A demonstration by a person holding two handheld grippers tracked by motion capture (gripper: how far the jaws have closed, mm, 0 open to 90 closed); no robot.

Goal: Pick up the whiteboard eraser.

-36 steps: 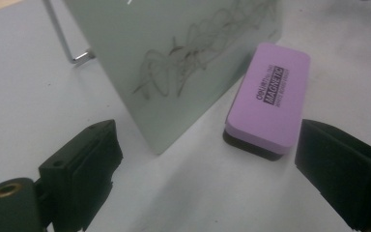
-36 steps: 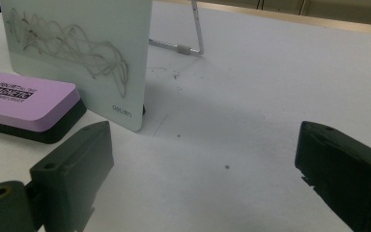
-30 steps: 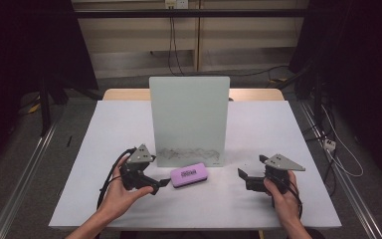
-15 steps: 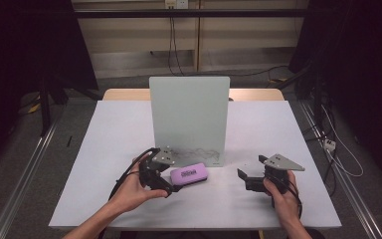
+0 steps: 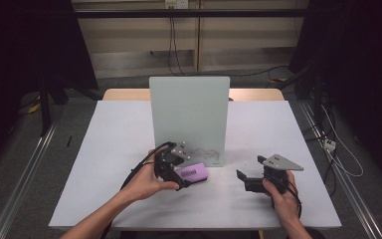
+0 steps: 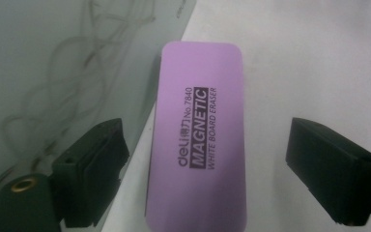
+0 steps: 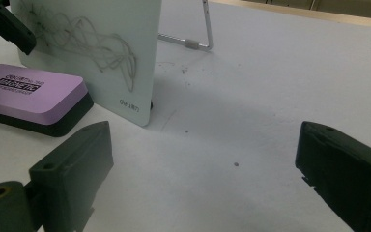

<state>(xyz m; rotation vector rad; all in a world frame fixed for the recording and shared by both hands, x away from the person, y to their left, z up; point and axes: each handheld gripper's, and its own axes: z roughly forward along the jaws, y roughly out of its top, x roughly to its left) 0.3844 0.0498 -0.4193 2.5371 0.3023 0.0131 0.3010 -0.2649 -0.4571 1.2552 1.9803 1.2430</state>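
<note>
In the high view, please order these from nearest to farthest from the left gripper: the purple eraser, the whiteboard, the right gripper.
1. Purple eraser, between the left gripper's jaws.
2. Whiteboard, standing just behind.
3. Right gripper, across the table to the right.

We have the black two-jaw left gripper low at centre-left, jaws spread wide — left hand wrapped round its body. The black right gripper with its grey three-cornered plate sits at right, jaws also apart, right hand underneath.
</note>
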